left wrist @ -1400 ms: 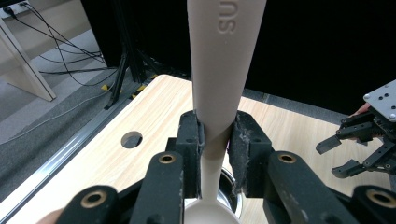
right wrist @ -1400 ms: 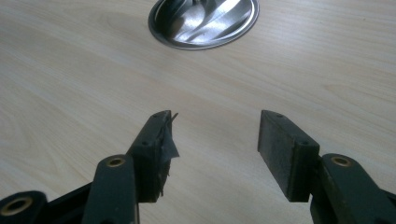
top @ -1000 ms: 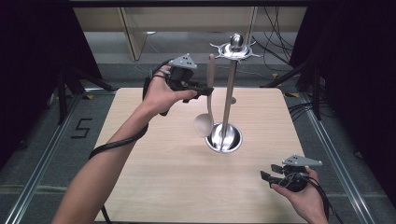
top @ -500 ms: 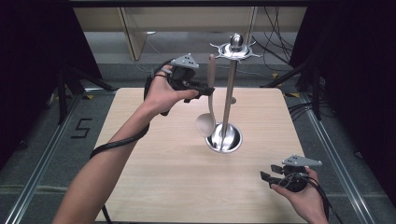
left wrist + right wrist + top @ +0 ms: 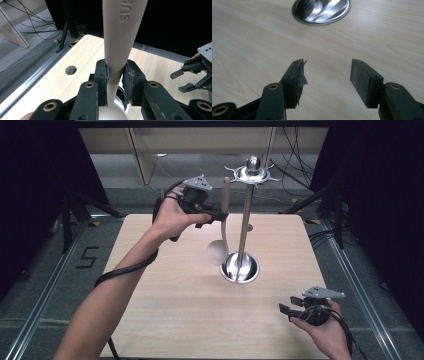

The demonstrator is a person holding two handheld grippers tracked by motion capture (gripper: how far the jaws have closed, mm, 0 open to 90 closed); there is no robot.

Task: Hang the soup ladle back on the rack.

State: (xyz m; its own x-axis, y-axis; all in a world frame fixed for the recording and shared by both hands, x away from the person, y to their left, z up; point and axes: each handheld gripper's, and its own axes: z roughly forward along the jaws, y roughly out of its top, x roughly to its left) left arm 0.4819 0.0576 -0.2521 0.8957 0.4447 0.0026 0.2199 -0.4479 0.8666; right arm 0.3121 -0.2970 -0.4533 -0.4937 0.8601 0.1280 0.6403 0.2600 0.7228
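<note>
Left gripper (image 5: 220, 215) clamps spoon (image 5: 220, 240) by handle; spoon hangs upright beside stand (image 5: 246, 220) pole, bowl just above base, swung slightly nearer pole than a second ago. Handle top near hooks; hanging not yet done. Right gripper (image 5: 287, 309) fingers wide open, empty, low over worktop (image 5: 165, 295).

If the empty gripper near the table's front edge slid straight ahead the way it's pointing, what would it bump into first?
Probably the stand's round metal base. The right gripper, fingers open and holding nothing, points across bare wooden table toward it, slightly off-centre, so it might only clip the rim. Depth is hard to judge.
</note>
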